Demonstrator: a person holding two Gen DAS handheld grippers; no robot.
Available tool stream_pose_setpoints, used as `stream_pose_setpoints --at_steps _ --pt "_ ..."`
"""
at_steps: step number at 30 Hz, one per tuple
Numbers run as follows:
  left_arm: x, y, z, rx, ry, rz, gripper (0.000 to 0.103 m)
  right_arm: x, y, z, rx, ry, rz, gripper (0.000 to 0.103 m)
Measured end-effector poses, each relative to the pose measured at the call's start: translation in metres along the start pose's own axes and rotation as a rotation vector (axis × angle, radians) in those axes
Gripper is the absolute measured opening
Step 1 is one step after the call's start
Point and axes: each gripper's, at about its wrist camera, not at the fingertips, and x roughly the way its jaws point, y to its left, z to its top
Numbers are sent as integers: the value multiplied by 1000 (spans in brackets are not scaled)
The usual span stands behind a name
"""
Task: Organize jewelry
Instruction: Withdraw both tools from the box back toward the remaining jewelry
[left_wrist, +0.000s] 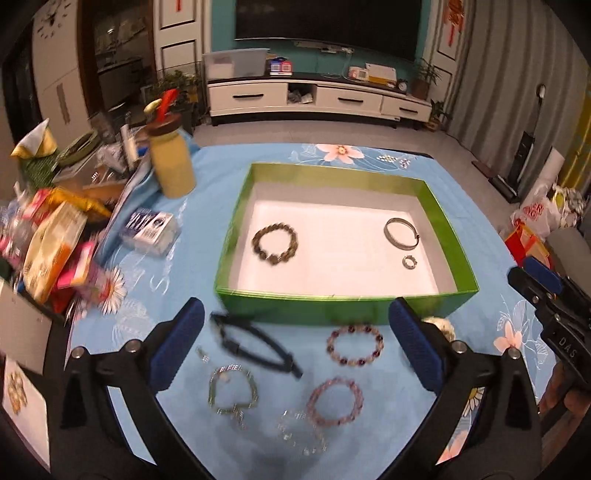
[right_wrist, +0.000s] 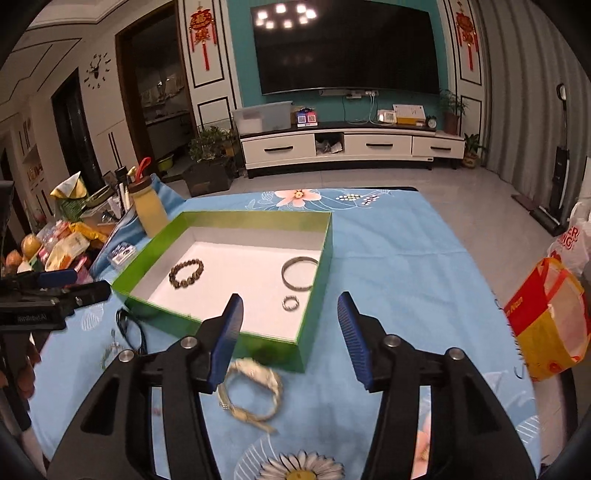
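We had both tools empty over the blue floral tabletop (left_wrist: 221, 177): the left tool (left_wrist: 295, 343) stood spread wide, the right tool (right_wrist: 290, 341) about half open, neither closed on anything. The green box (left_wrist: 258, 299) already held a brown bead bracelet (left_wrist: 275, 242), a metal bangle (left_wrist: 402, 230) and a small ring (left_wrist: 409, 262). In front of it, on the cloth, lay a black strap piece (left_wrist: 255, 343), a purple bead bracelet (left_wrist: 354, 344), a pink bead bracelet (left_wrist: 335, 401) and two sparkly chain bracelets, blurred. A cream woven bracelet (right_wrist: 253, 391) lay just beside the box's near corner.

We judged these light and limp: the beaded ones roll and slip, so pinch across the strand, not the loop; the chains would sag and could snag; the woven one looked soft.

Readable writing was little: "DAS" on the right tool's body in the left view; the left tool's label was too blurred to be sure of
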Motion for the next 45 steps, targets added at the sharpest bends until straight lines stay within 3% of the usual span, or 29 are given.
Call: stream_pose_setpoints --at_steps 12,17,20,23,25,29,32,38,45 --pt "-38 50 -59 -199 -36 -68 101 -15 18 -51 -33 83 101 58" --pt "-49 50 -83 -189 -82 -166 101 -16 24 -64 -37 110 134 58" --pt "-51 39 -95 -97 -81 -215 101 -17 27 -69 -41 120 141 58" --pt "-39 23 -105 15 30 -153 101 -17 29 -72 -43 129 153 59" --pt "-30 21 -112 13 71 -141 101 -14 32 -78 -43 146 171 59" --pt "-24 29 -126 -63 40 -152 101 -6 44 -85 -50 190 215 59" --pt "-20 37 -134 -102 32 -96 101 1 54 -89 -70 216 232 59" --pt "-14 55 -138 -75 51 13 101 16 67 -93 -78 265 262 59" --pt "-3 50 -138 -57 86 -68 98 41 82 -97 -69 328 285 59"
